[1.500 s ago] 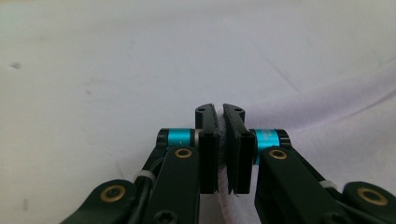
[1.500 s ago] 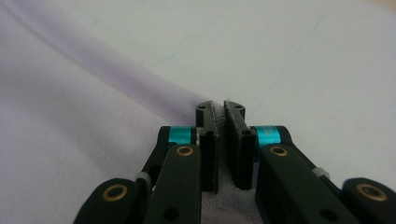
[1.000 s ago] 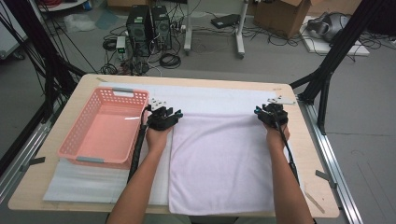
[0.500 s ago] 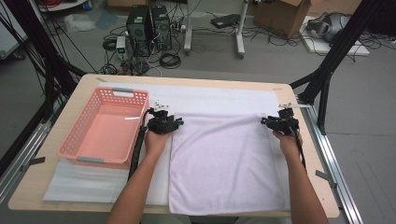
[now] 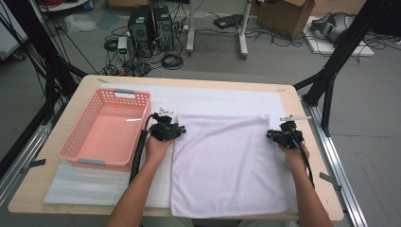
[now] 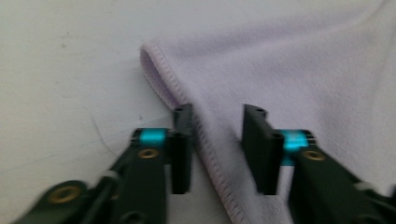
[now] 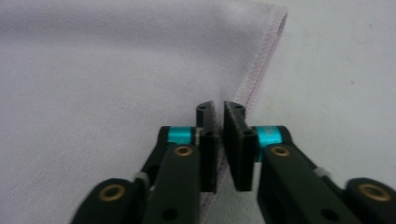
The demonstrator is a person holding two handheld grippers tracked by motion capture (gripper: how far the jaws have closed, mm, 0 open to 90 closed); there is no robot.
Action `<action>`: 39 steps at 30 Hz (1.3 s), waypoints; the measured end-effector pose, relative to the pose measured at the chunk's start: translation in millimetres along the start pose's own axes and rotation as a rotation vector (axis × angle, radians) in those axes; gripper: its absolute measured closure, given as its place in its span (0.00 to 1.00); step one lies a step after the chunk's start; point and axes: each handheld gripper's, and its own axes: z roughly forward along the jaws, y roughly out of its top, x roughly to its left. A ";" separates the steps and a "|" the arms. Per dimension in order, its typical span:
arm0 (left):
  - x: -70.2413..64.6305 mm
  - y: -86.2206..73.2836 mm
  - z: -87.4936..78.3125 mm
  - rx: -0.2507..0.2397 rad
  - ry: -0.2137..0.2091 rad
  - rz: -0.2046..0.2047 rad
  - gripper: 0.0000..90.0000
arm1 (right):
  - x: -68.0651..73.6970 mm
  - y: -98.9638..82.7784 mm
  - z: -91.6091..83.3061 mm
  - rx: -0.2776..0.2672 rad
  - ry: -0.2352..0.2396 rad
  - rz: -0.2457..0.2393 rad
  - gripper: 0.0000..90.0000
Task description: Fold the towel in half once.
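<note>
A pale lilac towel (image 5: 227, 161) lies flat on the white sheet, its far corners by my two grippers. My left gripper (image 5: 178, 130) sits at the far left corner. In the left gripper view its jaws (image 6: 215, 116) straddle the stitched hem of the towel (image 6: 289, 70) with a gap; they have just been closing and the pads do not press on it. My right gripper (image 5: 270, 135) is at the towel's right edge. In the right gripper view its jaws (image 7: 219, 109) have just closed and stand almost together on the hem of the towel (image 7: 116, 70).
A pink plastic basket (image 5: 75, 150) stands empty to the left of my left hand. A white foam sheet (image 5: 213, 99) covers most of the wooden table (image 5: 317, 161). Black frame legs, computers and cables stand on the floor beyond the far edge.
My right hand has moved outward to the right and slightly nearer, along the towel's right edge. The left hand stayed at its corner.
</note>
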 end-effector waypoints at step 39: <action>13.5 10.5 9.7 -0.037 -0.025 -0.056 0.94 | -10.5 23.4 25.7 -0.039 0.006 -0.010 0.94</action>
